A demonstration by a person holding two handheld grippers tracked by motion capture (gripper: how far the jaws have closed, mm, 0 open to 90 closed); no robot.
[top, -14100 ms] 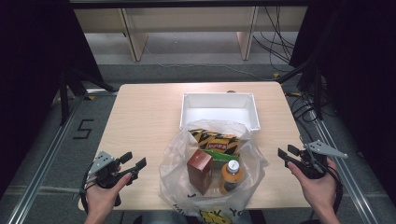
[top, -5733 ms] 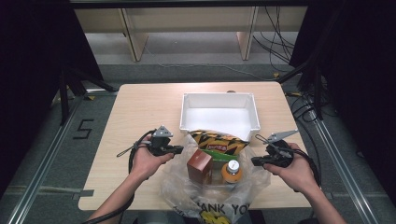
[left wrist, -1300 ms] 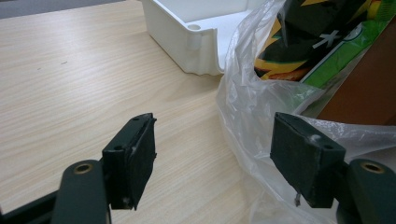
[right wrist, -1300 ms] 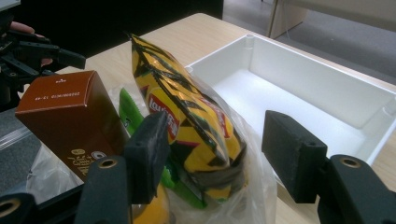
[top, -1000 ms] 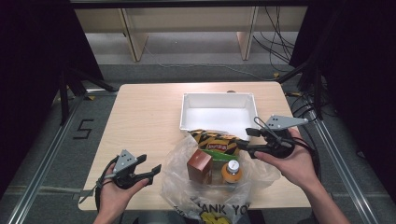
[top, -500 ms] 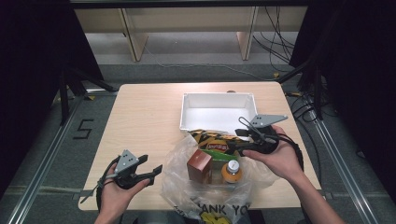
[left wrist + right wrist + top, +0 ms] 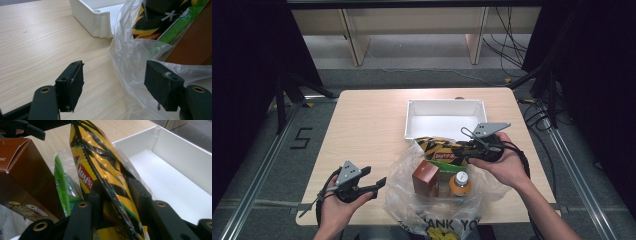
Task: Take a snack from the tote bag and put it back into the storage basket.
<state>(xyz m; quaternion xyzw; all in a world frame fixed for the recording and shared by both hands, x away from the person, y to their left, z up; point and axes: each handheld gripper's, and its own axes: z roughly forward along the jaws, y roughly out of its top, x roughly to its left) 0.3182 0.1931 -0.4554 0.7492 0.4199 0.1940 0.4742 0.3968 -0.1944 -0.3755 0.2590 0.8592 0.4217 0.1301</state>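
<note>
Right hand-held gripper (image 7: 462, 148) sliding further left, now clamping chips (image 7: 100, 177) in bag (image 7: 402, 195) beside tray (image 7: 412, 107). Left hand-held gripper (image 7: 120, 85) idling wide open over worktop (image 7: 362, 130).

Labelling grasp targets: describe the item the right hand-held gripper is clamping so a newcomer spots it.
Start at the white bin on the wooden table; a clear plastic bag lies in front of it. The chip bag stands at the bag's mouth, pinched by the right hand-held gripper. Unlike the brown box and orange-capped bottle, it's yellow with black stripes.
</note>
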